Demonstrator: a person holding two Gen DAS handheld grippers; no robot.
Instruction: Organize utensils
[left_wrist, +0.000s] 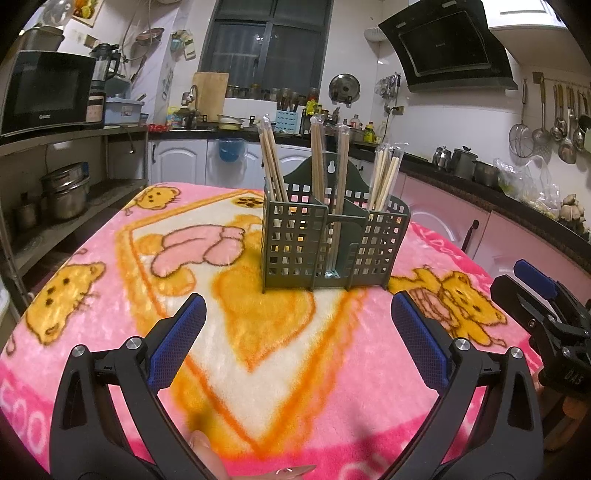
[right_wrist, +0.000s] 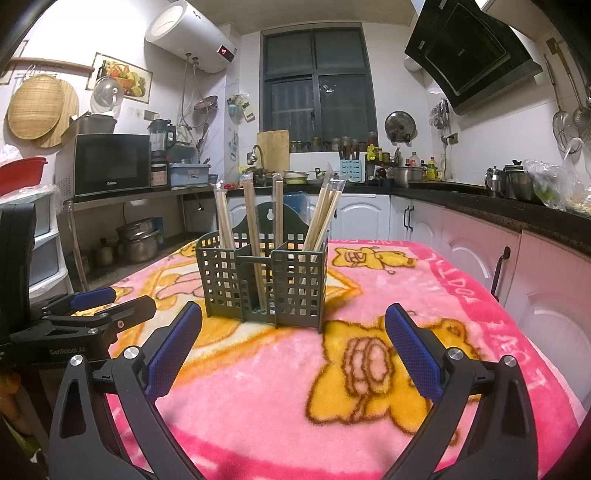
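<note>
Green plastic, pierced in a grid, is forming the utensil caddy (left_wrist: 325, 243) that is standing upright on a pink cartoon-bear blanket (left_wrist: 110, 288) covering the table. Wrapped chopsticks (left_wrist: 271, 162) are standing in its compartments: one bundle in the left section, two packs rising from the middle by the tall back panel, and a paler bundle (left_wrist: 384, 177) leaning in the right section. Nothing loose is showing on the blanket around the caddy. Just in front of the caddy, the left gripper (left_wrist: 299, 332) is hovering with its blue-padded fingers spread wide and gripping nothing; the right gripper (right_wrist: 295, 343) is waiting beside it in the same way, fingers apart and empty. A fingertip (left_wrist: 201, 443) of the person holding the left tool is showing at the near edge. Behind the caddy, a kitchen counter (right_wrist: 480, 195) and a dark window (right_wrist: 317, 81) are filling the background. The sorting is appearing largely done, or paused between picks. Any next move would call for a reach over the caddy's front wall and a close pinch on one slim pack without tipping the light holder.
</note>
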